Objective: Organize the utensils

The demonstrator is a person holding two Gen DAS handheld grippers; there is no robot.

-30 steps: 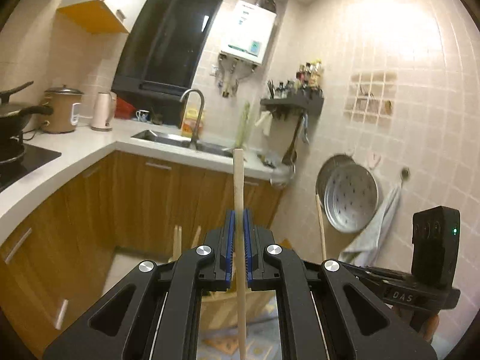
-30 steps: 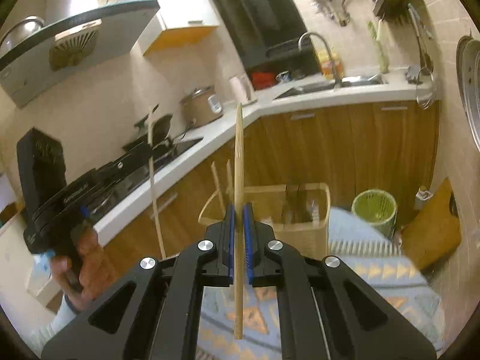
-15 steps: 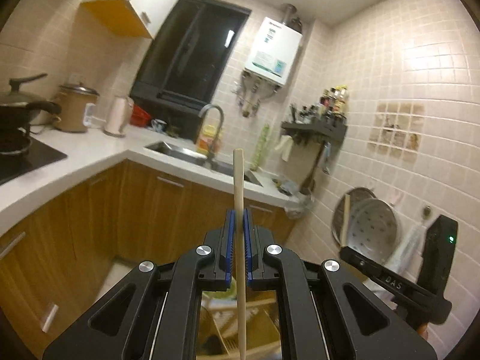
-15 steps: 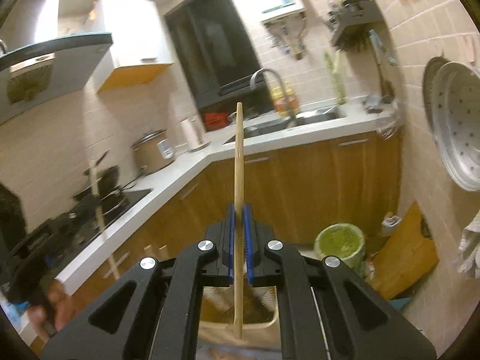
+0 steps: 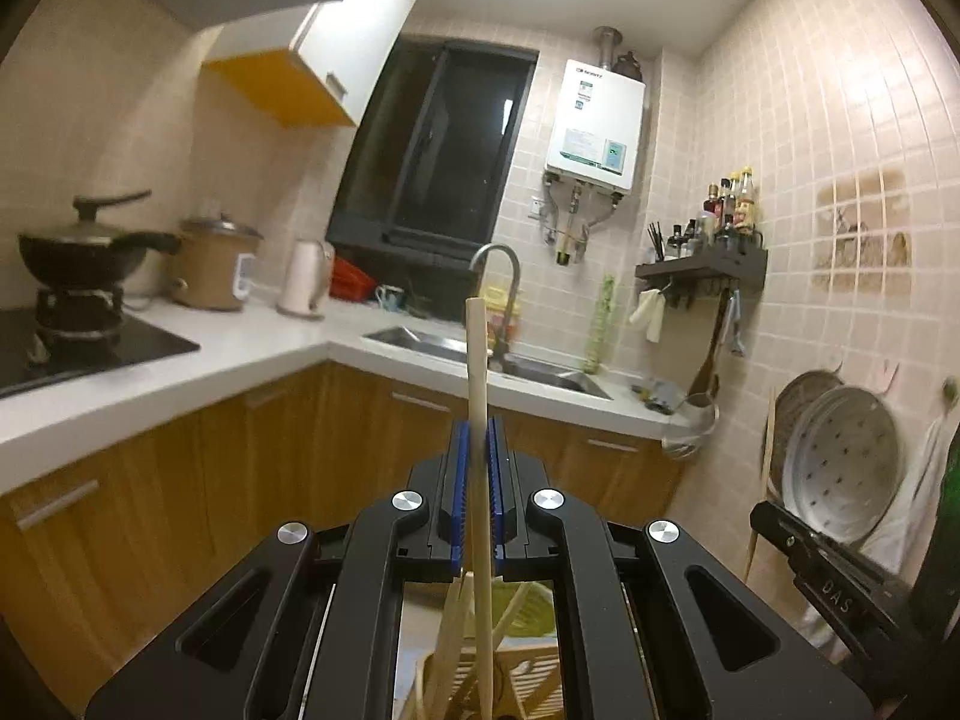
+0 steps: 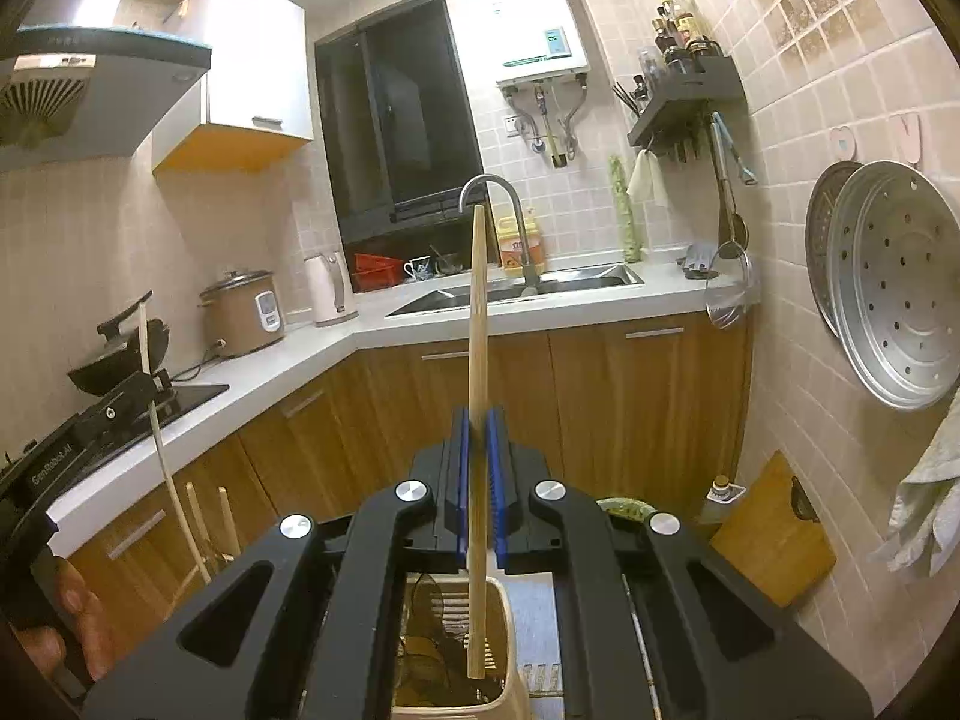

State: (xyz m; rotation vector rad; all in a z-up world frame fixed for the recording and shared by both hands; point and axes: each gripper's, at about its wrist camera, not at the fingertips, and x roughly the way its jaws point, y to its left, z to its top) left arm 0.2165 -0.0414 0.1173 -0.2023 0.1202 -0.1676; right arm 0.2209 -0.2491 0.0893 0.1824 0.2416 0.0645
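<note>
While each hand-held gripper points across the kitchen, the left hand-held gripper [image 5: 478,450] is clamped on an upright pale chopstick [image 5: 477,372], and the right hand-held gripper [image 6: 478,444] is clamped on a darker wooden chopstick [image 6: 477,330]. Both lower ends hang over a beige slatted basket [image 6: 510,630] on the floor, with more sticks inside. Beyond lie the worktop [image 6: 420,315] and tap [image 6: 510,210].

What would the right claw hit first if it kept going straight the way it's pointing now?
Probably the wooden cabinet doors under the sink counter. Nothing shows between the right claw and them, though depth is hard to judge.
</note>
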